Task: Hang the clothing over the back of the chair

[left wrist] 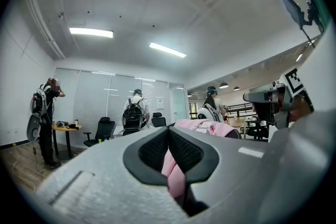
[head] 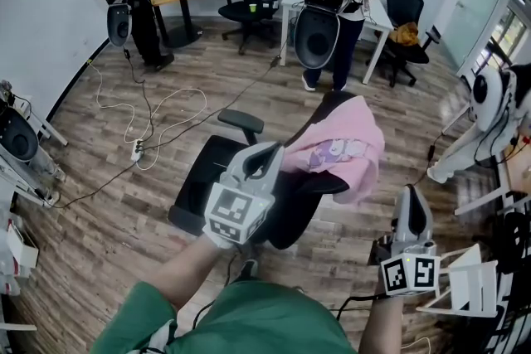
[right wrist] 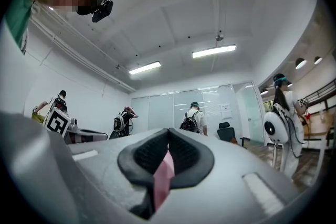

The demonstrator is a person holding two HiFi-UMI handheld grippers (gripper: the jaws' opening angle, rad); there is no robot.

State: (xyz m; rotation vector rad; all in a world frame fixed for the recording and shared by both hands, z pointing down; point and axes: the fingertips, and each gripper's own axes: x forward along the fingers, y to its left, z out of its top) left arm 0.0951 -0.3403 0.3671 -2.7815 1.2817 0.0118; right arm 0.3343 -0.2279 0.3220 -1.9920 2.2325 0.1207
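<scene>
1. Your left claw [left wrist: 168,132] is closed: its dimpled black pads [left wrist: 152,152] pinch a fold of the soft pink clothing [left wrist: 174,169]. Only the left gripper view shows this grip.
2. Your right claw [right wrist: 168,136] is also closed on a thin pink strip. The head view puts that claw just beside the cloth's edge, with the contact hidden.
3. Only the head view shows the whole wrinkled garment. It lies draped over the back of the black chair [head: 203,174], printed patch upward, its long axis running across the back from one claw toward the other.
4. Beneath is a wood-plank floor [head: 108,211].
</scene>
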